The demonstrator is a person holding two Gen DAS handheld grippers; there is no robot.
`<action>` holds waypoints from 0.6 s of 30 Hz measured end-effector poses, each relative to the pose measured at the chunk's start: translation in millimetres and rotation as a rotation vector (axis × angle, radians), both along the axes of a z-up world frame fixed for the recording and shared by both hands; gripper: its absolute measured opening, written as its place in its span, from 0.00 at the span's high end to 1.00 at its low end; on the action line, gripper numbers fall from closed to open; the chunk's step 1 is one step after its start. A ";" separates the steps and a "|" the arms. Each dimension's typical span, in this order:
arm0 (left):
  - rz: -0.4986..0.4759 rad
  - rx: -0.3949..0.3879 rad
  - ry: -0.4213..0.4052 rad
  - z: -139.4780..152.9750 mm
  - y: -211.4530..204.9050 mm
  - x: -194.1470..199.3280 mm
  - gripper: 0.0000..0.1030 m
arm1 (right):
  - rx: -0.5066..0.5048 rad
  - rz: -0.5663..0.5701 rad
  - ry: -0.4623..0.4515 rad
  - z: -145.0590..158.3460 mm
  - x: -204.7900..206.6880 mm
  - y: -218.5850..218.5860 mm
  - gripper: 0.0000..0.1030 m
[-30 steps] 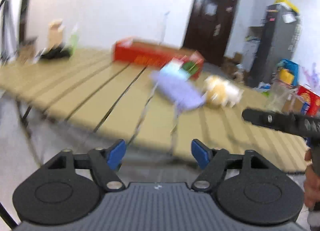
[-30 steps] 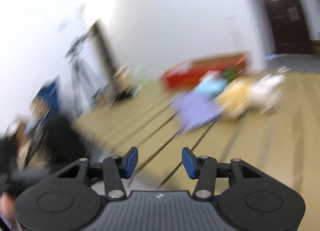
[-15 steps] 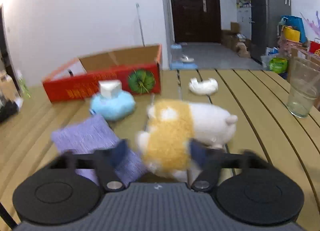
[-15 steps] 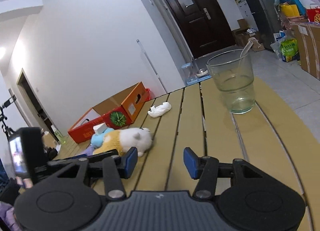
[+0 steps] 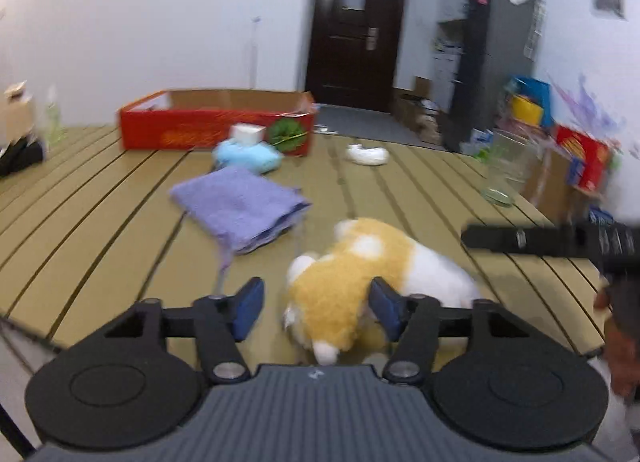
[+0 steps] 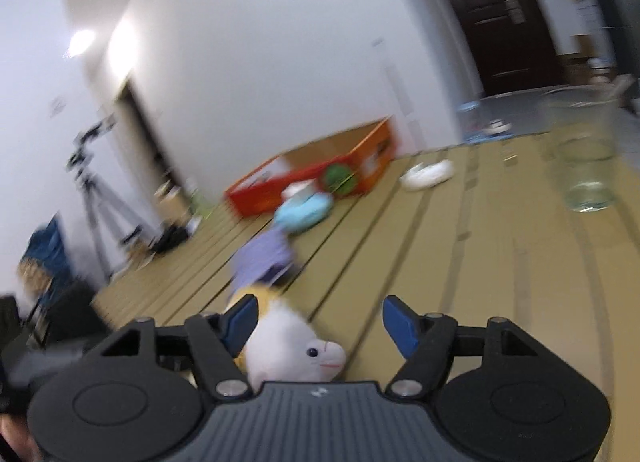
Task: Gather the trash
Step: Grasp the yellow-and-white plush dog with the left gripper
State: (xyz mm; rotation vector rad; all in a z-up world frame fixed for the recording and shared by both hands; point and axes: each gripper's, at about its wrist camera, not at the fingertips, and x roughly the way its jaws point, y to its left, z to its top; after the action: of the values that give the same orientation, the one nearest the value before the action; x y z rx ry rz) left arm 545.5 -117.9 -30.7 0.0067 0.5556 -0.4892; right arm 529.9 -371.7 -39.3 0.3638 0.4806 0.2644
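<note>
The crumpled white tissue is lying far beyond both claws. Left gripper and right gripper are being opened, a plush toy sitting unpressed between each.

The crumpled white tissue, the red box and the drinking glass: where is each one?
crumpled white tissue (image 5: 367, 154), left wrist view, on the middle of the wad.
red box (image 5: 200, 133), left wrist view, on its long front wall.
drinking glass (image 6: 586, 165), right wrist view, on its clear side wall.
</note>
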 end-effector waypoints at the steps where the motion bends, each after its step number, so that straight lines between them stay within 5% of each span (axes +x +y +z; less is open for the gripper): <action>1: 0.013 -0.010 0.010 0.8 3.6 1.8 0.37 | -0.012 0.024 -0.003 -0.5 1.8 9.0 0.33; 7: 0.079 -0.073 0.047 -5.7 23.4 2.9 0.36 | -0.074 0.123 0.014 -6.9 10.2 46.4 0.33; 14: 0.081 -0.143 0.093 -21.0 27.3 14.0 0.35 | -0.171 0.099 0.046 -10.3 2.4 53.1 0.34; 18: 0.069 -0.162 0.089 -22.0 24.0 13.3 0.35 | -0.137 0.096 0.070 -10.5 -1.8 41.3 0.45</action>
State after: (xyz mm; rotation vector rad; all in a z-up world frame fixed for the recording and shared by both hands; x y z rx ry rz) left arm 558.7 -94.0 -52.7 -0.1893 0.5996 -0.4676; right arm 528.1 -330.4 -49.8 0.2175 0.5832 0.3107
